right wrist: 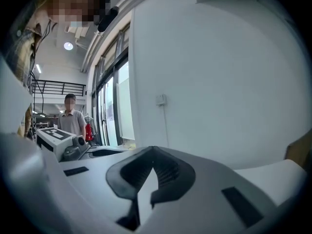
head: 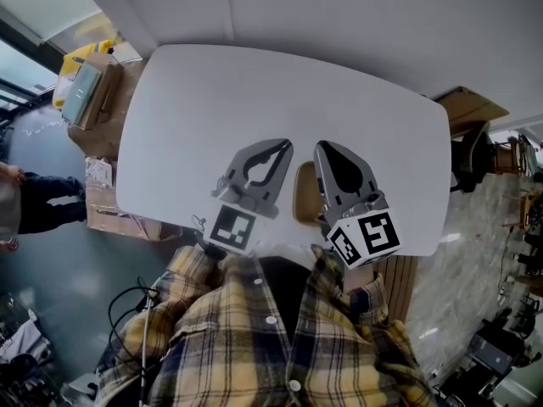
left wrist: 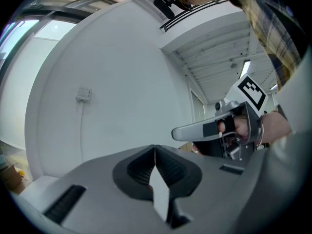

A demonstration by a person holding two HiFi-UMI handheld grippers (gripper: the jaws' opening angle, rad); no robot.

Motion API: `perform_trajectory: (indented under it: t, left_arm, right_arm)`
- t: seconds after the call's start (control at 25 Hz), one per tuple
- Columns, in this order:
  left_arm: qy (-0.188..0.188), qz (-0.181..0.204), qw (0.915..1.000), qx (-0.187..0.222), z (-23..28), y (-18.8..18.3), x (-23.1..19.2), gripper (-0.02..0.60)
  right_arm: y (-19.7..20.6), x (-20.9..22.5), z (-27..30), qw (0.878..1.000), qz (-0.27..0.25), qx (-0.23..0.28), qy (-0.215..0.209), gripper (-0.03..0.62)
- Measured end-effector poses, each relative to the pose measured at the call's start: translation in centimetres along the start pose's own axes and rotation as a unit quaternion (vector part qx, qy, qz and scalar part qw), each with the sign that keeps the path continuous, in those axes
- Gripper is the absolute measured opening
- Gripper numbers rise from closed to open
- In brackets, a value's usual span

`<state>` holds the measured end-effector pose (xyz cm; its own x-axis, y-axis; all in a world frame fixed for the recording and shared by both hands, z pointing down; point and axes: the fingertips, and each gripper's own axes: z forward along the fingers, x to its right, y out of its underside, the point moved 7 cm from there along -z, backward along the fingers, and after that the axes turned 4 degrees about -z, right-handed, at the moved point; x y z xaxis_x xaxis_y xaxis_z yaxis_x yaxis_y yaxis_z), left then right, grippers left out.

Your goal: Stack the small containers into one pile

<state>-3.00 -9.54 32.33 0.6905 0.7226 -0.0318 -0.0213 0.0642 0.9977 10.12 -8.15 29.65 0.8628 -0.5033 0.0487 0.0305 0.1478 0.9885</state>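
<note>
No small container shows plainly in any view. My left gripper [head: 284, 146] and right gripper [head: 326, 147] hang side by side over the near part of the white table [head: 254, 91]. Both point away from me. A tan, rounded thing [head: 305, 195] lies low between them, partly hidden, and I cannot tell what it is. In the left gripper view the jaws of the left gripper [left wrist: 155, 148] meet with nothing in them, and the right gripper [left wrist: 214, 128] shows to the right in a hand. The right gripper [right wrist: 154, 150] is likewise shut and empty, aimed at a white wall.
Cardboard boxes [head: 92, 91] stand on the floor off the table's left end, with more cardboard [head: 468, 108] at the far right. A person [head: 34, 202] is at the left edge of the head view. Another person [right wrist: 72, 120] stands by the windows in the right gripper view.
</note>
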Motion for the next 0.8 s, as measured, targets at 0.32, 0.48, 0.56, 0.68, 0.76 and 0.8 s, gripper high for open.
perform_trajectory:
  t: [0.32,0.48,0.56,0.68,0.76,0.8]
  left_arm:
    - [0.01,0.004,0.9999,0.007,0.13,-0.7,0.51,0.018]
    - [0.011,0.004,0.9999,0.009,0.25,-0.65,0.36,0.018]
    - [0.011,0.005,0.9999,0.01,0.42,-0.65,0.31,0.018]
    - [0.011,0.006,0.9999,0.01,0.51,-0.6,0.24,0.018]
    - [0.01,0.005,0.9999,0.009,0.51,-0.58,0.14,0.018]
    - [0.01,0.004,0.9999,0.009,0.52,-0.57,0.09,0.019]
  right_arm:
    - [0.17,-0.33,-0.02,1.0,-0.013,-0.007,-0.012,0.015]
    - [0.48,-0.13,-0.13,1.0,-0.016,-0.01,-0.005,0.015]
    - [0.66,0.1,-0.18,1.0,-0.017,-0.013,-0.002,0.015]
    - [0.76,0.26,-0.24,1.0,-0.019,-0.015,0.0,0.015]
    - [0.71,0.24,-0.24,1.0,-0.021,-0.015,0.001,0.015]
    - [0.67,0.24,-0.24,1.0,-0.022,-0.014,0.002,0.015]
